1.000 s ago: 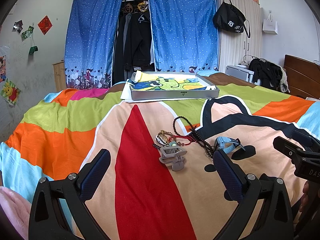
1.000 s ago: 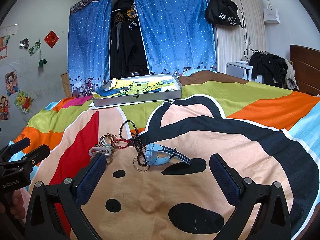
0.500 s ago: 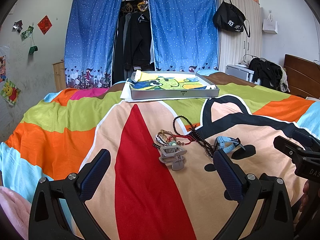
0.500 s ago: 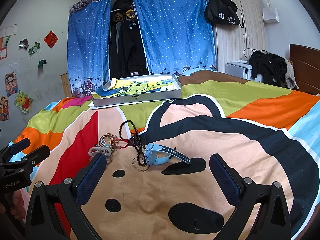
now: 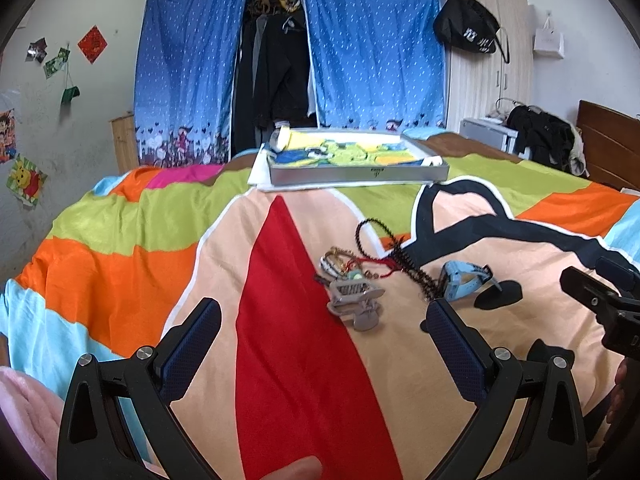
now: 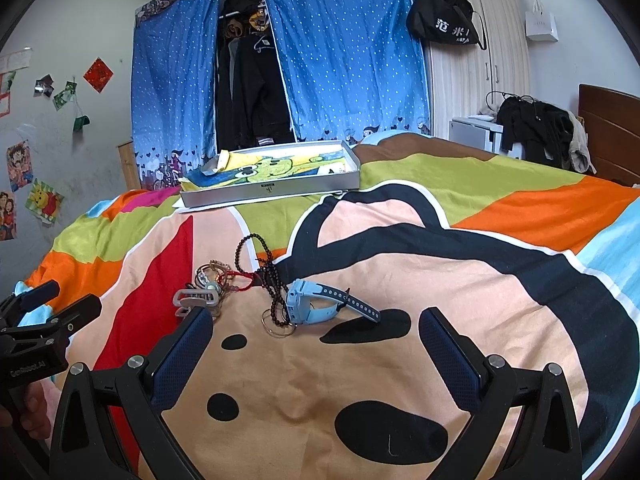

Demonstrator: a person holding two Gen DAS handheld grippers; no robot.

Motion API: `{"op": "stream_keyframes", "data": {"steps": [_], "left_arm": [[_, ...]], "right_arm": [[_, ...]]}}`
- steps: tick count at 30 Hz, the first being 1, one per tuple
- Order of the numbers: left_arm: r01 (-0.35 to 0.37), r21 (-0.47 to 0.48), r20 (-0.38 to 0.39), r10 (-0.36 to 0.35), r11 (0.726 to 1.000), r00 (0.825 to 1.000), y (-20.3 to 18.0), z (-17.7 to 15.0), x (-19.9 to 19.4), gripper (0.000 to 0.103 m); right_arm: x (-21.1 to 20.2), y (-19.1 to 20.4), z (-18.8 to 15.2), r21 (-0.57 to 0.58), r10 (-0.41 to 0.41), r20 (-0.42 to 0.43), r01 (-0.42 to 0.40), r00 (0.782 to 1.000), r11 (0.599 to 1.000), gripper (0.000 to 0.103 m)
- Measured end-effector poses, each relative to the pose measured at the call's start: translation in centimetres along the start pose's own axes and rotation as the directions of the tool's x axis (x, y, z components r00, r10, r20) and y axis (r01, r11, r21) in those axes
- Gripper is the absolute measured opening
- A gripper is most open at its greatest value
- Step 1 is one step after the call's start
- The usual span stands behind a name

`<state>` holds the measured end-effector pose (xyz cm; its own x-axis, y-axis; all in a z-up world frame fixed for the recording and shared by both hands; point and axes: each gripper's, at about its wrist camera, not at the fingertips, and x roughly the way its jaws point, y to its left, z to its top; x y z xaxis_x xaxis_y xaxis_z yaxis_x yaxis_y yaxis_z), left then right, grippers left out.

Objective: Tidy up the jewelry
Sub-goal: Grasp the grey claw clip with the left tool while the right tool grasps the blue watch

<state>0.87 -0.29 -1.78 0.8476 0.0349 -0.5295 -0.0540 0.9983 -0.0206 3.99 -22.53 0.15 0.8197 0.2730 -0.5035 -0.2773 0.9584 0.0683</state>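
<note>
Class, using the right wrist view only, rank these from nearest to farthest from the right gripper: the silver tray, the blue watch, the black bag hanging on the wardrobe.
1. Blue watch: nearest, on the bedspread just ahead of the right gripper.
2. Silver tray: farther up the bed, left of centre.
3. Black bag: farthest, hanging high on the wardrobe, upper right.
</note>
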Motion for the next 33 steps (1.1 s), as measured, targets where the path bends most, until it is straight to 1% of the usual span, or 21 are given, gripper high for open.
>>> {"op": "stream_keyframes", "data": {"steps": [3, 6, 8, 10, 11, 14, 17, 18, 20, 22, 25, 28, 30, 32, 33], "left_arm": [[-0.001, -0.014, -0.034, 0.000, 1.000, 0.999, 0.4, 0.0, 0.5, 0.101], [0.003, -0.024, -0.072, -0.004, 1.000, 0.997, 0.8, 0.2, 1.1, 0.101], [0.014, -0.023, -0.098, -0.016, 1.000, 0.995, 1.1, 0.4, 1.7, 0.101], [0.043, -0.018, -0.131, -0.045, 0.999, 0.990, 1.3, 0.8, 2.6, 0.101], [0.058, -0.015, -0.149, -0.060, 0.998, 0.987, 1.3, 1.0, 3.1, 0.101], [0.110, -0.003, -0.208, -0.109, 0.994, 0.972, 1.3, 1.8, 5.2, 0.101], [0.185, 0.010, -0.265, -0.176, 0.983, 0.948, 1.2, 2.4, 8.0, 0.101], [0.199, 0.019, -0.281, -0.186, 0.980, 0.942, 1.2, 2.6, 9.0, 0.101], [0.213, 0.040, -0.286, -0.193, 0.976, 0.939, 1.3, 2.8, 10.5, 0.101], [0.209, 0.051, -0.281, -0.187, 0.976, 0.941, 1.5, 2.8, 12.0, 0.100], [0.225, 0.023, -0.273, -0.210, 0.974, 0.939, 1.8, 2.6, 13.6, 0.100], [0.247, 0.009, -0.294, -0.234, 0.969, 0.927, 2.1, 2.3, 14.8, 0.100], [0.259, 0.007, -0.306, -0.244, 0.966, 0.920, 2.2, 2.1, 15.3, 0.100], [0.284, 0.002, -0.317, -0.269, 0.959, 0.910, 2.1, 1.9, 15.7, 0.098], [0.301, -0.005, -0.315, -0.287, 0.954, 0.905, 2.1, 1.8, 15.8, 0.095]], "right_arm": [[0.5, -0.1, -0.2, -0.001, -0.011, -0.015, 0.011, 1.000, 1.000, 0.103], [1.1, -0.5, -0.4, 0.015, -0.006, -0.048, 0.007, 0.999, 1.000, 0.103], [2.2, -0.9, -0.5, 0.028, 0.009, -0.086, -0.006, 0.996, 1.000, 0.103], [3.3, -1.6, -0.4, 0.048, 0.038, -0.119, -0.032, 0.992, 0.998, 0.103], [3.9, -1.8, -0.4, 0.051, 0.054, -0.137, -0.047, 0.989, 0.998, 0.103], [5.9, -2.4, 0.1, -0.020, 0.079, -0.188, -0.084, 0.979, 0.996, 0.103], [7.8, -3.1, 0.6, -0.065, 0.130, -0.238, -0.149, 0.962, 0.987, 0.103], [8.4, -3.3, 0.7, -0.075, 0.133, -0.249, -0.156, 0.959, 0.985, 0.103], [9.4, -3.8, 0.9, -0.090, 0.138, -0.267, -0.168, 0.954, 0.982, 0.103], [10.6, -4.1, 1.1, -0.098, 0.155, -0.282, -0.189, 0.947, 0.977, 0.103], [12.3, -4.6, 1.0, -0.078, 0.172, -0.296, -0.203, 0.940, 0.976, 0.103], [13.8, -5.0, 0.7, -0.020, 0.197, -0.312, -0.214, 0.929, 0.977, 0.103], [14.6, -4.8, 0.5, -0.007, 0.196, -0.316, -0.209, 0.928, 0.978, 0.103], [15.5, -4.3, 0.4, 0.005, 0.202, -0.320, -0.212, 0.925, 0.977, 0.103], [15.9, -4.1, 0.4, 0.008, 0.204, -0.320, -0.213, 0.925, 0.977, 0.103]]}}
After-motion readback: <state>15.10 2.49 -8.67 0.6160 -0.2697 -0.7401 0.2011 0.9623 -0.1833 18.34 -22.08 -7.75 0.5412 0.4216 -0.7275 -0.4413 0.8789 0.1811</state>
